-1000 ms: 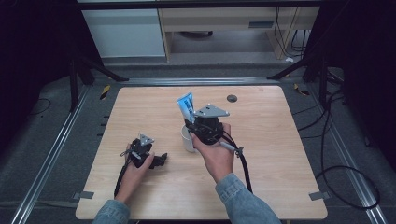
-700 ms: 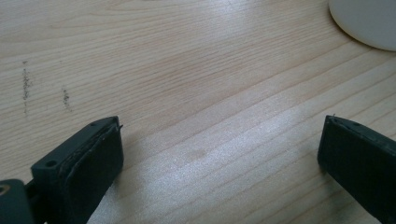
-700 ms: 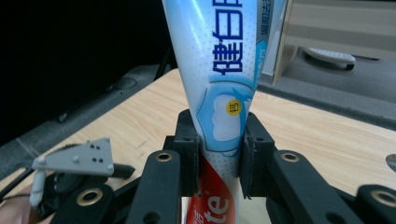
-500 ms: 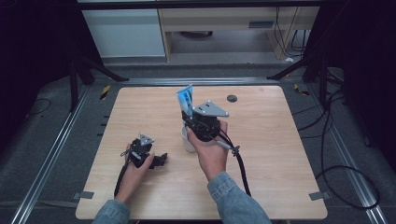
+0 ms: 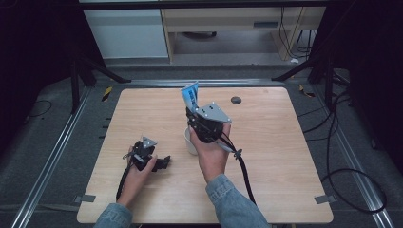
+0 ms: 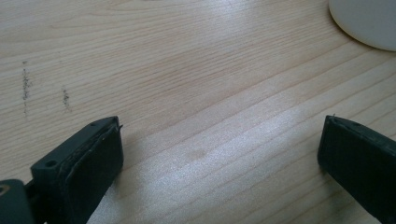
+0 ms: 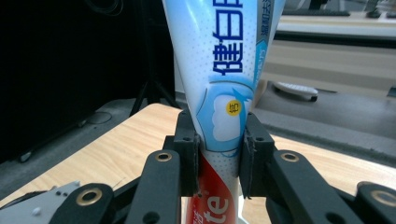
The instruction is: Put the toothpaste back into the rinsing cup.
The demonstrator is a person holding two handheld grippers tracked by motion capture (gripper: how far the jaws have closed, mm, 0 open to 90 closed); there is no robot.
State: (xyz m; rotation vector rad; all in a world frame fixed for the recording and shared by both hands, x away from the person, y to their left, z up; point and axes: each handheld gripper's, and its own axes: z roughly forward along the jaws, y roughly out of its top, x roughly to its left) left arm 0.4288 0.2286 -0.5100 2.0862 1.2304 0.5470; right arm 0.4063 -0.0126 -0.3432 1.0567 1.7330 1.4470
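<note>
So the right gripper [image 5: 196, 110] has its jaws clamped on a toothpaste tube [image 5: 191, 96], and the grip looks solid. In the right gripper view the two black pads press on the tube [image 7: 219, 93] from both sides, right around where the blue-and-white print meets the red part lower down. The tube stands roughly upright, flat crimped end up, held in the air above the middle of the wooden table [image 5: 294, 156].

Just below and a little to the near left of that gripper sits a white cup [image 5: 190, 141], partly hidden by the hand. My guess is the tube is either headed into the cup or has just come out of it, and I honestly can't tell which. The tube's lower end is hidden behind the gripper, so I can't say if it's inside the rim or clear of it.

The left gripper [image 5: 161, 163] is parked on the table at the near left, well apart from the action, jaws spread wide with nothing between them. In its own view there's bare wood, plus the cup's edge [image 6: 369, 23] at the top right.

So the grab is done; placing the tube is what's left.
</note>
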